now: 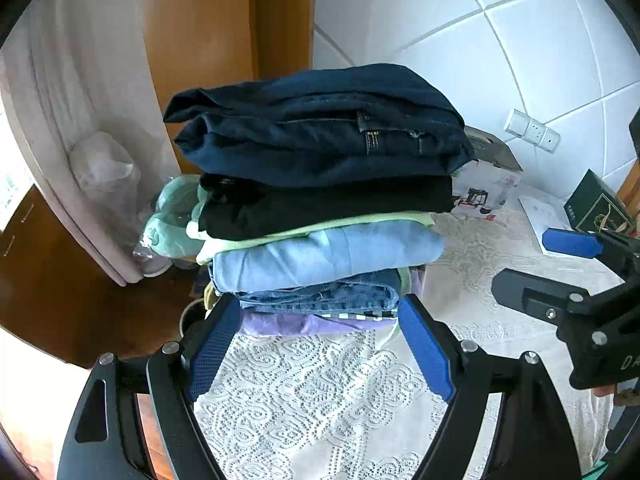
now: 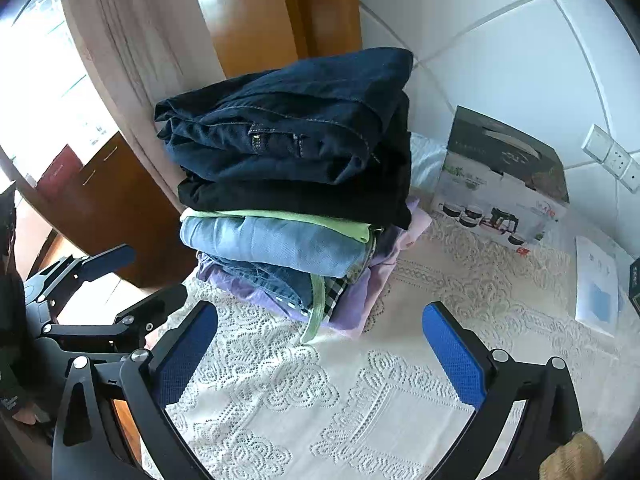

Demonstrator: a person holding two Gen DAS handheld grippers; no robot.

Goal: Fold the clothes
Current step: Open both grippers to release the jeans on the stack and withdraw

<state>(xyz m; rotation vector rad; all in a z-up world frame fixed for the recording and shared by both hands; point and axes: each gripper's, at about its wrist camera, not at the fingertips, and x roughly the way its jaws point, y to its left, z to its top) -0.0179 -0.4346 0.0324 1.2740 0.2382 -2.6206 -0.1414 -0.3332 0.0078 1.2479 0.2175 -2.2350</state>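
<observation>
A stack of folded clothes (image 1: pixel 320 200) stands on the lace-covered table (image 1: pixel 312 400). Dark navy jeans (image 1: pixel 320 128) lie on top, then a black garment, a pale green one, a light blue one, faded jeans and a lilac piece at the bottom. My left gripper (image 1: pixel 318 308) is open and empty, its blue pads either side of the stack's base. The stack also shows in the right wrist view (image 2: pixel 288 184). My right gripper (image 2: pixel 320 316) is open and empty, just in front of the stack over the tablecloth (image 2: pixel 320 400).
A printed tea-set box (image 2: pixel 500 184) stands right of the stack by the tiled wall. A white booklet (image 2: pixel 598 288) and a dark green box (image 1: pixel 598 204) lie at the far right. A curtain (image 1: pixel 80 120) and wooden door frame are behind. The table's left edge is close to the stack.
</observation>
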